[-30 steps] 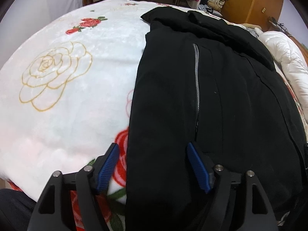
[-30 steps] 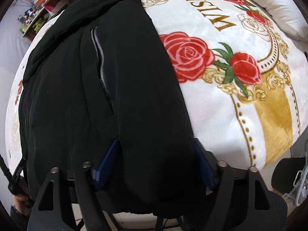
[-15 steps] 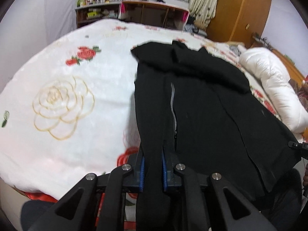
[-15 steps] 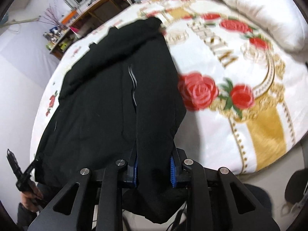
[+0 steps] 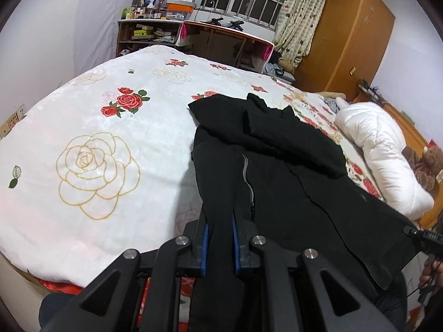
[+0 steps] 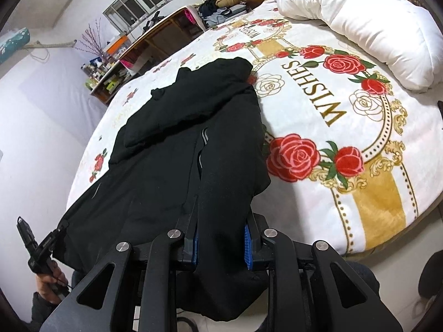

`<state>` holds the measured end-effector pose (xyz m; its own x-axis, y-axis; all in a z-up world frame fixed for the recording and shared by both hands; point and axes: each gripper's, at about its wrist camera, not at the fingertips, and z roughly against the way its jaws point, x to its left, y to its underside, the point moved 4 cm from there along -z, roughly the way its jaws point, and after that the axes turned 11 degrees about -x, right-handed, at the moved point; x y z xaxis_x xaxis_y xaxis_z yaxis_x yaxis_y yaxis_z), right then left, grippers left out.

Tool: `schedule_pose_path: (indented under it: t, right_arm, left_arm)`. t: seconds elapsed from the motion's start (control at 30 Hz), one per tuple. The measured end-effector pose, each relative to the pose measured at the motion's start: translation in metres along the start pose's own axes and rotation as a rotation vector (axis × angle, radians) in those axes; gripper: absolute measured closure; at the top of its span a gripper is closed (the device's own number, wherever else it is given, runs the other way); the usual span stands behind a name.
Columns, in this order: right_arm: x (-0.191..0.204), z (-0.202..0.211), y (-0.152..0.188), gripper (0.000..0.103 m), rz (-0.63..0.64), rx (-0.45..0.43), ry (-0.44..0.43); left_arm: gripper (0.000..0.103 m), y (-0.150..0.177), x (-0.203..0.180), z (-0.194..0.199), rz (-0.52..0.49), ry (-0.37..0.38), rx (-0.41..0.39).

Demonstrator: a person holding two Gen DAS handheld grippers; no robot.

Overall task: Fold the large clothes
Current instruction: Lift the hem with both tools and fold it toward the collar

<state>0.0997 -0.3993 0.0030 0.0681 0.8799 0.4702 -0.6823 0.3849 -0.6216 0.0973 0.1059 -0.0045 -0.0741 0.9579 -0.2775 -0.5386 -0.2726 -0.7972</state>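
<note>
a second ago both sets of blue-padded fingers were standing wide apart over the hem of the large black zip-front jacket [image 5: 277, 171]; now the left gripper [image 5: 220, 244] is pinching a gathered ridge of the hem's left side, and the right gripper [image 6: 220, 246] is pinching a thicker bunch of cloth on the right side, its pads sitting a little further apart around that bulk. the cameras are also sitting higher and further back than before, so the near edge is being lifted while the collar end is still lying on the white rose-printed plush blanket [image 5: 91, 127] that is covering the bed. that is suggesting the grasp step is finished and the hem is ready to be carried up toward the collar for a crosswise fold. the left view is showing the blanket's open left stretch, the wooden wardrobe [image 5: 346, 36] and the jacket's far right edge hanging off toward the other tool, which the right view is hiding behind its own bunch. the right view alone is showing the gold "wishes" lettering [image 6: 315, 94] and the white quilted duvet [image 6: 360, 19] lying well apart from the jacket. whether each pinch is catching both layers is hard to tell, since the cloth is black on black.
</note>
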Motion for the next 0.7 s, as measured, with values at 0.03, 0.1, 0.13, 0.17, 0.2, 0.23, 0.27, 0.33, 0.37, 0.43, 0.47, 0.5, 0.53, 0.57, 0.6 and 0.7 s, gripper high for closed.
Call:
schedule_pose_path:
  t: [0.03,0.1,0.13,0.17,0.2,0.23,0.27,0.33,0.37,0.43,0.47,0.5,0.53,0.57,0.6,0.7]
  right_arm:
    - [0.000,0.001,-0.002,0.079,-0.004,-0.008,-0.005]
    - [0.004,0.003,-0.008,0.079,-0.010,-0.022,-0.016]
    - [0.007,0.004,-0.014,0.079,-0.010,-0.034,-0.022]
    - [0.009,0.004,-0.019,0.079,-0.008,-0.042,-0.024]
    - [0.012,0.004,-0.026,0.079,-0.005,-0.052,-0.030]
    - [0.014,0.004,-0.033,0.079,-0.006,-0.063,-0.037]
    - [0.016,0.004,-0.039,0.079,-0.007,-0.071,-0.044]
    - [0.022,0.002,-0.056,0.079,-0.004,-0.096,-0.055]
    - [0.025,0.001,-0.064,0.079,-0.003,-0.106,-0.059]
    - [0.031,-0.004,-0.081,0.079,-0.004,-0.125,-0.068]
    - [0.034,-0.006,-0.087,0.079,-0.002,-0.131,-0.070]
    - [0.037,-0.011,-0.098,0.079,0.001,-0.141,-0.071]
    - [0.040,-0.014,-0.106,0.079,0.001,-0.148,-0.071]
    - [0.043,-0.019,-0.116,0.079,0.000,-0.155,-0.071]
    - [0.046,-0.024,-0.127,0.079,0.002,-0.163,-0.070]
    - [0.052,-0.041,-0.150,0.079,0.009,-0.172,-0.064]
  left_arm:
    - [0.089,-0.002,0.000,0.000,0.003,0.002,-0.003]
    - [0.089,-0.009,-0.001,0.001,0.015,0.008,-0.012]
    - [0.089,-0.013,-0.002,0.001,0.021,0.013,-0.017]
    - [0.089,-0.019,-0.002,0.000,0.024,0.017,-0.026]
    - [0.089,-0.023,-0.004,0.001,0.027,0.021,-0.035]
    - [0.089,-0.030,-0.006,0.000,0.032,0.027,-0.045]
    - [0.089,-0.036,-0.007,-0.001,0.034,0.032,-0.056]
    - [0.089,-0.050,-0.010,-0.004,0.039,0.037,-0.080]
    - [0.089,-0.057,-0.012,-0.006,0.047,0.042,-0.090]
    - [0.089,-0.073,-0.013,-0.013,0.070,0.052,-0.111]
    - [0.089,-0.081,-0.014,-0.018,0.079,0.055,-0.119]
    - [0.089,-0.089,-0.015,-0.022,0.085,0.058,-0.129]
    - [0.089,-0.099,-0.017,-0.028,0.091,0.060,-0.139]
    - [0.089,-0.107,-0.018,-0.034,0.094,0.061,-0.146]
    - [0.089,-0.115,-0.019,-0.040,0.095,0.060,-0.153]
    - [0.089,-0.138,-0.022,-0.065,0.110,0.060,-0.161]
